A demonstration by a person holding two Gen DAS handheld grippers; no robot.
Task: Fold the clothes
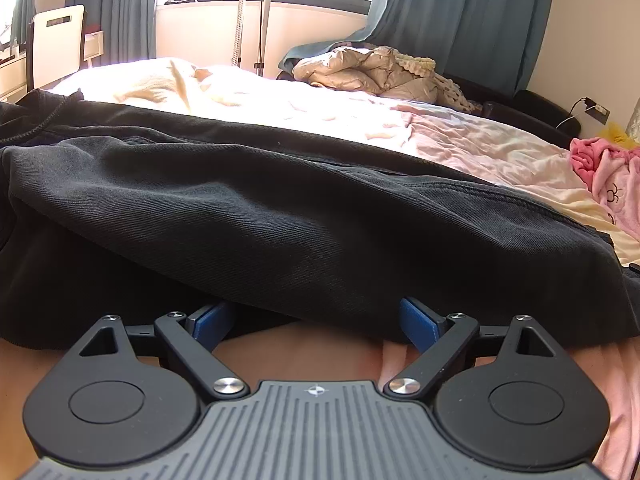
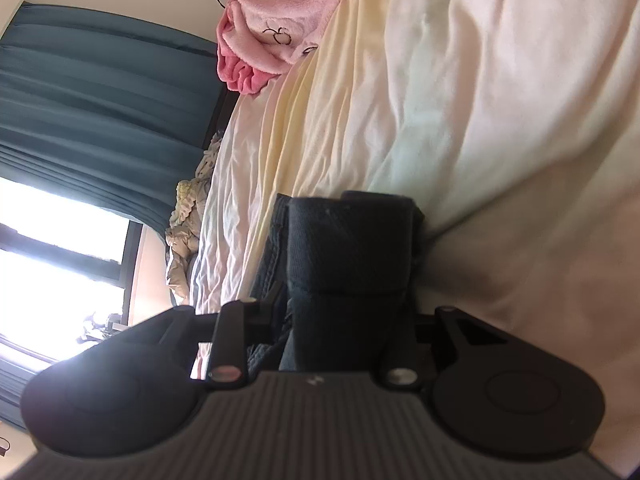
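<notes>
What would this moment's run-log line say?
left gripper: open, at black garment edge | right gripper: shut on black garment's ribbed end | surface: bed sheet | fold: not yet done

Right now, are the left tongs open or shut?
Open: the left tongs have blue pads standing wide apart, slipped under the black garment's edge, not pinching it.

The left gripper (image 1: pixel 316 316) points forward and somewhat downward with its jaws spread wide; its blue pads (image 1: pixel 416 322) show only at their near ends, the tips hidden under the hem of the black garment (image 1: pixel 280 208). The right gripper (image 2: pixel 348 280) is rolled onto its side, so its view is tilted, and its jaws stand narrow, clamped on a bunched fold of the same dark cloth that hides the fingertips.
</notes>
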